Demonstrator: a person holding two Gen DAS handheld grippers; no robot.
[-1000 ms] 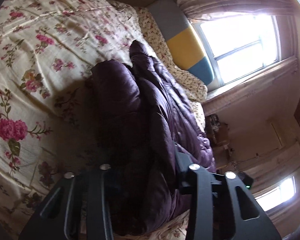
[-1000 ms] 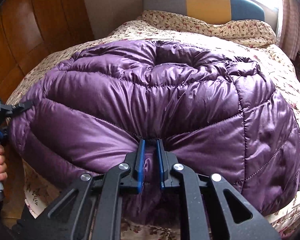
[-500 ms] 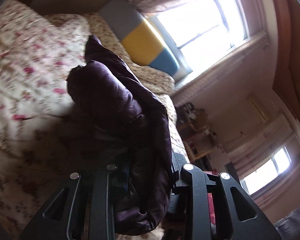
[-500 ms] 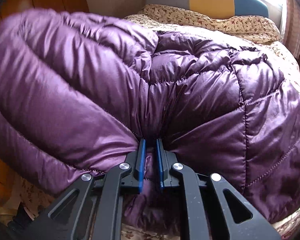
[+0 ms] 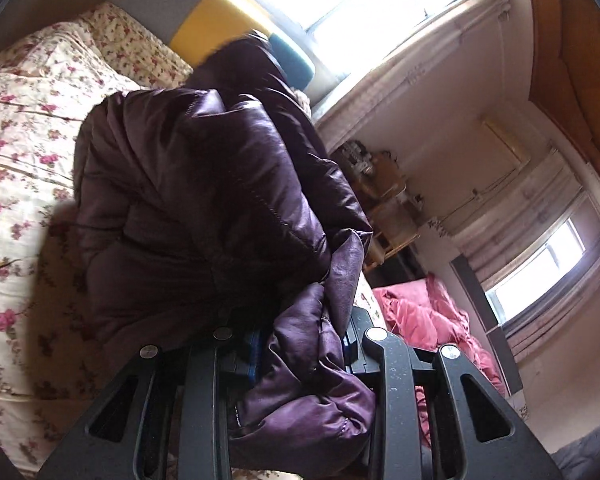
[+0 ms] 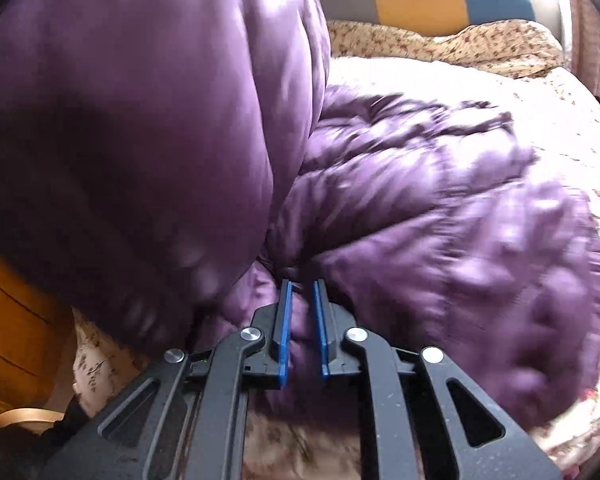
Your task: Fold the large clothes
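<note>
1. Left gripper: a thick bunched wad of the purple quilted jacket is clamped between the fingers. Fabric spills out below and in front of the jaws. The blue pads are mostly buried in cloth.
2. Right gripper: jaws narrow, blue pads pinching a fold of the jacket's near hem. Fabric visibly fills the gap between the pads.
3. Jacket location: on the bed, over the floral bedspread. In the right wrist view the right-hand part lies flat on the bedspread toward the foot edge of the bed. The left-hand part is raised off the bed as a large puffed mass, arching over the flat part.
4. In the left wrist view the raised portion stands up from the gripper toward the headboard, with the bedspread beside it on the left.
5. Headboard: padded panels in grey, yellow and teal, at the far end of the bed. A floral pillow lies against it.
6. Right wrist view is motion-blurred; quilting seams are smeared.
7. Surroundings: bright window behind the headboard, a pink-red bedding heap beyond the bed's far side edge, a wooden cabinet by the near left corner.
8. Labels or writing: none legible on the jacket, grippers or bedding.
</note>
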